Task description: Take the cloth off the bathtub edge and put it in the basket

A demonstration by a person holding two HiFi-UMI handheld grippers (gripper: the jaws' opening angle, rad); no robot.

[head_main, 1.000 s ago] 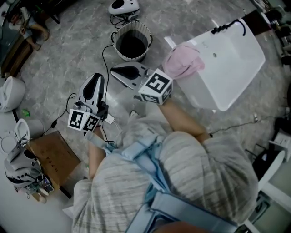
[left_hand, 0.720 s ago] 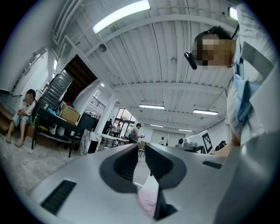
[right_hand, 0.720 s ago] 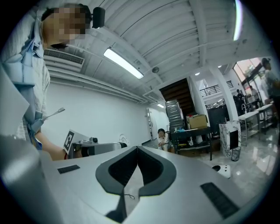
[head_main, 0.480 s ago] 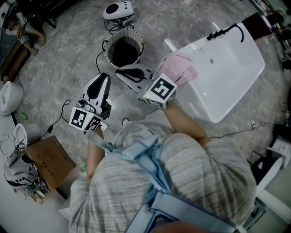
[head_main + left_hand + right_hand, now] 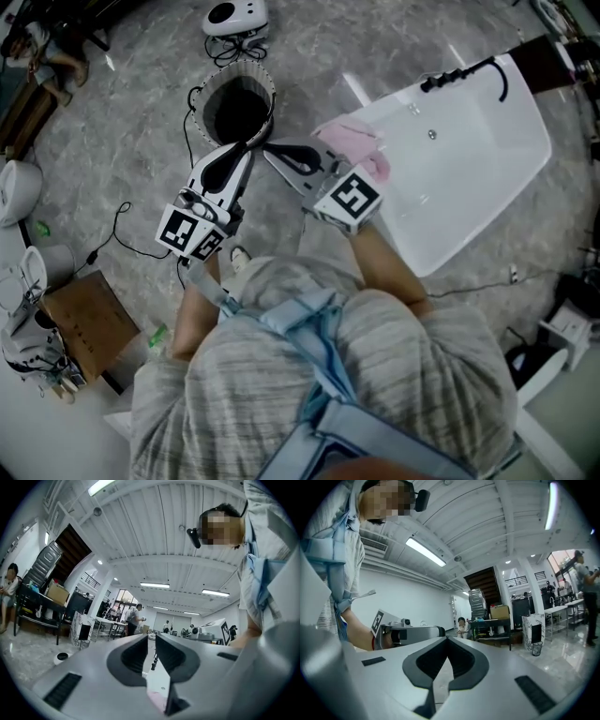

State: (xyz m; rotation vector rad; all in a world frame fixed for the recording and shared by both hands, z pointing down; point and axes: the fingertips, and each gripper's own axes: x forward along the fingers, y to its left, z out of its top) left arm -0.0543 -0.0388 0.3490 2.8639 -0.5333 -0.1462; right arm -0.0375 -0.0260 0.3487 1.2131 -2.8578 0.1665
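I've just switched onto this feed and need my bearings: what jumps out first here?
A pink cloth lies bunched on the near edge of the white bathtub, at the right of the head view. The left hand-held gripper and the right hand-held gripper hang empty just left of the cloth, their tips close below the dark-mouthed basket.

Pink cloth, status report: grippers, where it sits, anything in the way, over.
Left gripper barely open, empty; right gripper shut, empty. Pink cloth draped on bathtub edge, untouched. Nothing between right gripper and cloth; basket on floor nearby.
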